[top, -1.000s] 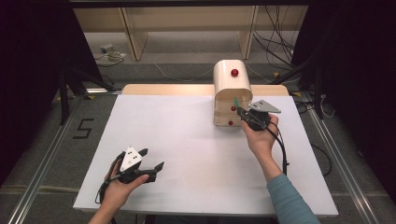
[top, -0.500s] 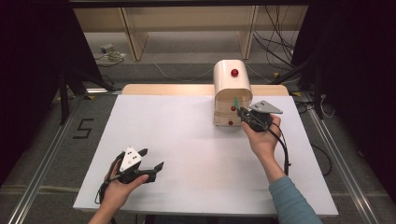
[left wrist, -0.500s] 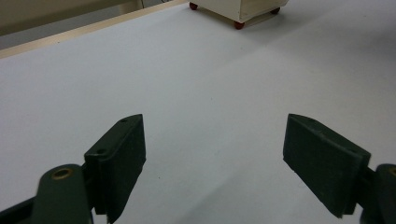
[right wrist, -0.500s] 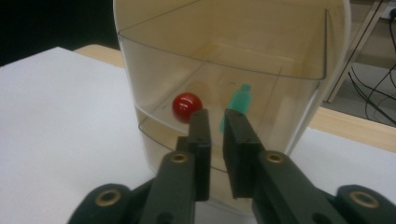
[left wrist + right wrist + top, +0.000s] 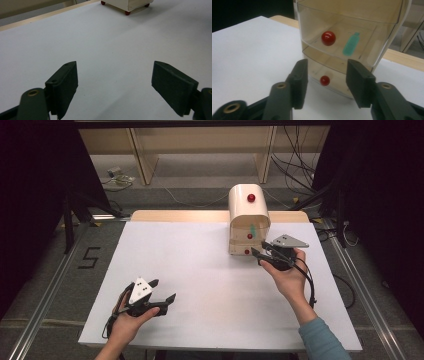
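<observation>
Before the drawer unit (image 5: 352, 47), the right gripper (image 5: 325, 82) holds its jaws apart, framing the lower knob (image 5: 325, 80), apparently for grasping; the left gripper (image 5: 162, 300) rests wide-jawed, idle.

Lab-like recording space: dark curtains (image 5: 30, 195), floor cables (image 5: 295, 165), aluminium rails (image 5: 40, 320).

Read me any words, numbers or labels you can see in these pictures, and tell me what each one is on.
"5": a dark numeral marked on the grey floor left of the table, in the high view.
No other text is readable: the drawer box, its red knobs and the green bottle in the upper drawer carry no legible writing, and neither do the grippers.
</observation>
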Demonstrator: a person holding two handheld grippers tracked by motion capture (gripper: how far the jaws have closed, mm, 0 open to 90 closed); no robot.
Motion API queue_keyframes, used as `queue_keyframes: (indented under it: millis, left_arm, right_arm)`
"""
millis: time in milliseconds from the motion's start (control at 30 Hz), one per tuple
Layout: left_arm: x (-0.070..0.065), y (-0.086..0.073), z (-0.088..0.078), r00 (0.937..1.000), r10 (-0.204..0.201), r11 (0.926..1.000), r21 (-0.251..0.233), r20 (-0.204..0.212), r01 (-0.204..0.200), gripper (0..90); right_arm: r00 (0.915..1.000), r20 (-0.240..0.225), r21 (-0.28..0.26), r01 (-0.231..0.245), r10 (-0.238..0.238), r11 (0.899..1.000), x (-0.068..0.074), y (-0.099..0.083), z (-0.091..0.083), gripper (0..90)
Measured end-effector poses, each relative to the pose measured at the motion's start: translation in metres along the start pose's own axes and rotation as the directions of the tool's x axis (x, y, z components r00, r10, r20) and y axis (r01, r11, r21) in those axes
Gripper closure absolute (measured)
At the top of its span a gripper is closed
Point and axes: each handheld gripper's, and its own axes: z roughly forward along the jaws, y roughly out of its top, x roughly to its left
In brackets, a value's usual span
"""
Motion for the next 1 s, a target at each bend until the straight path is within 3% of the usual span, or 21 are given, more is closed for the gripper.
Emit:
queue_keyframes:
  millis: [167, 400, 467, 1000]
  left_arm:
    - [0.0, 0.0, 0.0, 1.0, -0.003, 1.0, -0.001, 0.001, 0.003, 21.2]
    - [-0.002, 0.0, 0.001, 1.0, 0.0, 1.0, -0.001, 0.003, 0.0, 21.2]
    - [-0.002, 0.0, 0.001, 1.0, -0.002, 1.0, -0.003, 0.003, 0.002, 21.2]
    - [-0.002, 0.0, 0.001, 1.0, 0.003, 1.0, 0.006, 0.009, -0.003, 21.1]
  right_arm:
    - [0.9987, -0.045, -0.005, 0.023, -0.023, 1.0, 0.002, -0.007, -0.009, 38.7]
    - [0.9923, -0.118, 0.033, 0.042, -0.038, 0.999, 0.003, -0.024, -0.024, 29.7]
    - [0.9913, -0.12, 0.041, 0.059, -0.053, 0.997, 0.003, -0.028, -0.027, 28.4]
    - [0.9837, -0.176, 0.032, 0.045, -0.039, 0.998, 0.0, -0.051, -0.054, 23.9]
